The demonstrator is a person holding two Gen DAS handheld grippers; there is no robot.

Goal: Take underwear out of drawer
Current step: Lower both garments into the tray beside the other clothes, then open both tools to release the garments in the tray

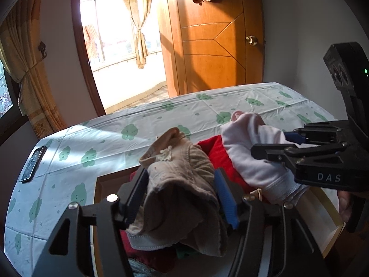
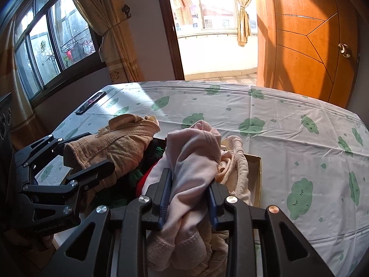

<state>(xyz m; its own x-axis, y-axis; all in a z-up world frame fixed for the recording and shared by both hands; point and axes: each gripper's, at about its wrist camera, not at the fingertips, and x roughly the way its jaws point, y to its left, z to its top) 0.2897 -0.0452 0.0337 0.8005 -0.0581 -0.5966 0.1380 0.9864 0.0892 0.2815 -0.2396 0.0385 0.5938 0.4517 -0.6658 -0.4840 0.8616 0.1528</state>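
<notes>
Bed: a wide bed (image 2: 288,120) with a pale sheet printed with green clouds fills the middle of both views; the drawer sits just in front of it.
Door: a brown wooden door (image 2: 306,37) with a round brass knob stands behind the bed, beside the bright doorway to the balcony.
Drawer: a light wooden drawer (image 2: 254,177) is open and packed with clothes in red, green and cream colours.
Left gripper: the left gripper (image 1: 182,198) is closed on the beige underwear (image 1: 180,184), which bulges up between its two fingers and hangs down below them, above the drawer.
Right gripper: the right gripper (image 2: 190,198) is clamped on the pink underwear (image 2: 196,161), which is lifted above the clothes in the drawer; in the left wrist view this gripper is seen at the right side, next to the left one.
Red garment: a red piece (image 1: 219,154) lies in the drawer between the two held pieces.
Phone: a dark phone (image 1: 34,164) lies flat on the sheet near the bed's far left corner, well apart from the drawer.
</notes>
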